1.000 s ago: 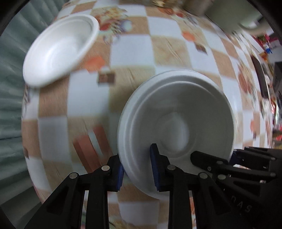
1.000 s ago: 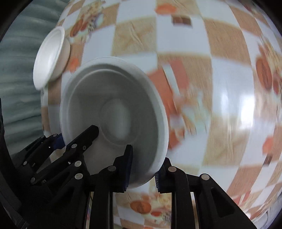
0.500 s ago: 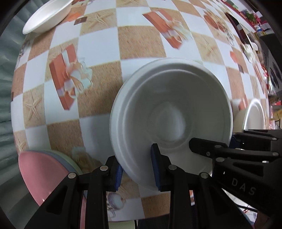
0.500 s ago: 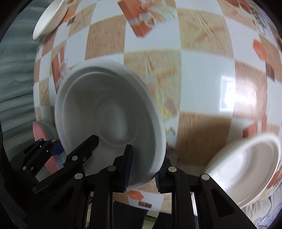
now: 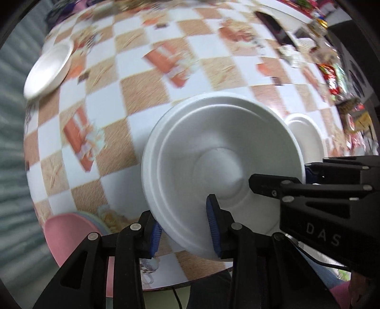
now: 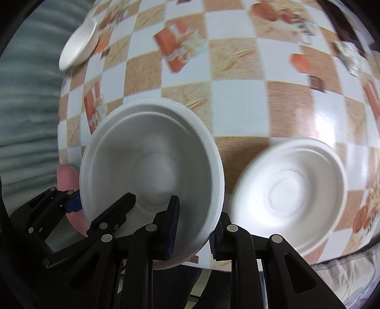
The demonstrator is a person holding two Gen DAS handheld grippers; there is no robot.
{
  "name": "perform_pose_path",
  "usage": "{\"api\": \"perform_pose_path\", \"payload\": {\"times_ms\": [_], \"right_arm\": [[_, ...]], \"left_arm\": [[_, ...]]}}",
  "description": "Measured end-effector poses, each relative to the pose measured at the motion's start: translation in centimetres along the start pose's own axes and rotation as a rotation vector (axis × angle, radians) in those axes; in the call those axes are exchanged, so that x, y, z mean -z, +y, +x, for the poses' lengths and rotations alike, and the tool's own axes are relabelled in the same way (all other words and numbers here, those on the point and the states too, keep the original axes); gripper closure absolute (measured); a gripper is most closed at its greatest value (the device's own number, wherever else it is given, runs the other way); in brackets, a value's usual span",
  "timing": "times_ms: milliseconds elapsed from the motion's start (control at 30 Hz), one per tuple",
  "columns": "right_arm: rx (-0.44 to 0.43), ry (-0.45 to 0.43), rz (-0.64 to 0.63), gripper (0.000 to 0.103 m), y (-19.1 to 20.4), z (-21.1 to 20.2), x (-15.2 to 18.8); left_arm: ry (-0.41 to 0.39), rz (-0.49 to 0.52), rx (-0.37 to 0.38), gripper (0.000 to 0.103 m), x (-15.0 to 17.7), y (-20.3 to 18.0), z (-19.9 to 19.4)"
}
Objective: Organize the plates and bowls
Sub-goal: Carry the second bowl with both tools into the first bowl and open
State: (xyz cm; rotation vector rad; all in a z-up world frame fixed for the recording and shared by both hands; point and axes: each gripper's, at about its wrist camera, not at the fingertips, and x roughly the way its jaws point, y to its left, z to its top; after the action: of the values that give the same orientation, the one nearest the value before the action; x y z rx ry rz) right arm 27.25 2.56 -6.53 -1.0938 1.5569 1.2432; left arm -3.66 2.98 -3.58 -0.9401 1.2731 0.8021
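Note:
Both grippers hold one white foam bowl (image 5: 220, 166) above the table. My left gripper (image 5: 184, 230) is shut on its near left rim. My right gripper (image 6: 193, 228) is shut on its near right rim; the bowl also shows in the right wrist view (image 6: 147, 173). A second white bowl (image 6: 289, 192) sits on the table just right of the held one, also in the left wrist view (image 5: 306, 135). A third white bowl (image 5: 48, 70) lies at the table's far left edge, seen too in the right wrist view (image 6: 79, 44). A pink plate (image 5: 71, 244) on a stack lies near left.
The table (image 6: 239, 99) has a checkered orange and white cloth. A dark phone (image 5: 270, 22) and packets and clutter (image 5: 332, 64) lie at the far right. A grey-green curtain (image 5: 11, 166) hangs beyond the left edge. The near table edge is just below the grippers.
Both grippers have carried the held bowl to the right and a little away from the pink plate. The second white bowl on the right has come closer and fuller into view.

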Motion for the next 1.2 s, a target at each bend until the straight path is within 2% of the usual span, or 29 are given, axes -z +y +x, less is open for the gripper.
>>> {"api": "perform_pose_path", "payload": {"times_ms": [100,367,633,767,833,867,900,933,967,1000,1200], "right_arm": [[0.002,-0.032,0.061,0.078,-3.0,-2.2,1.2],[0.017,-0.097,0.207,0.078,-7.5,-5.3,3.1],[0.032,-0.099,0.327,0.078,-10.9,-5.3,4.9],[-0.005,-0.085,0.37,0.078,-12.3,-4.9,5.0],[-0.001,-0.09,0.385,0.078,-12.8,-5.0,4.9],[0.006,-0.094,0.392,0.078,-13.0,-5.1,4.9],[0.012,-0.099,0.401,0.074,-13.4,-5.3,4.9],[0.02,-0.106,0.414,0.051,-13.8,-5.5,4.9],[0.031,-0.116,0.43,0.033,-14.2,-5.8,5.0],[0.037,-0.127,0.443,0.006,-14.5,-6.0,5.1],[0.09,-0.148,0.504,0.004,-15.7,-6.5,5.5]], "left_arm": [[-0.015,0.074,0.009,0.066,-1.4,-2.0,-0.7],[-0.031,0.231,0.03,0.066,-3.3,-6.1,-0.7],[-0.009,0.347,0.032,0.065,-3.9,-10.4,0.5],[0.0,0.382,-0.001,0.05,-3.9,-11.0,1.1],[-0.006,0.373,-0.004,0.038,-3.8,-10.8,0.8],[-0.012,0.358,0.003,0.037,-3.7,-10.3,0.6],[-0.016,0.343,0.01,0.034,-3.7,-9.8,0.4],[-0.016,0.331,0.015,0.032,-3.7,-9.3,0.2],[-0.017,0.312,0.022,0.031,-3.6,-8.6,0.1],[-0.018,0.293,0.027,0.028,-3.6,-8.0,-0.1],[-0.011,0.175,0.012,0.026,-2.2,-3.4,-0.6]]}}
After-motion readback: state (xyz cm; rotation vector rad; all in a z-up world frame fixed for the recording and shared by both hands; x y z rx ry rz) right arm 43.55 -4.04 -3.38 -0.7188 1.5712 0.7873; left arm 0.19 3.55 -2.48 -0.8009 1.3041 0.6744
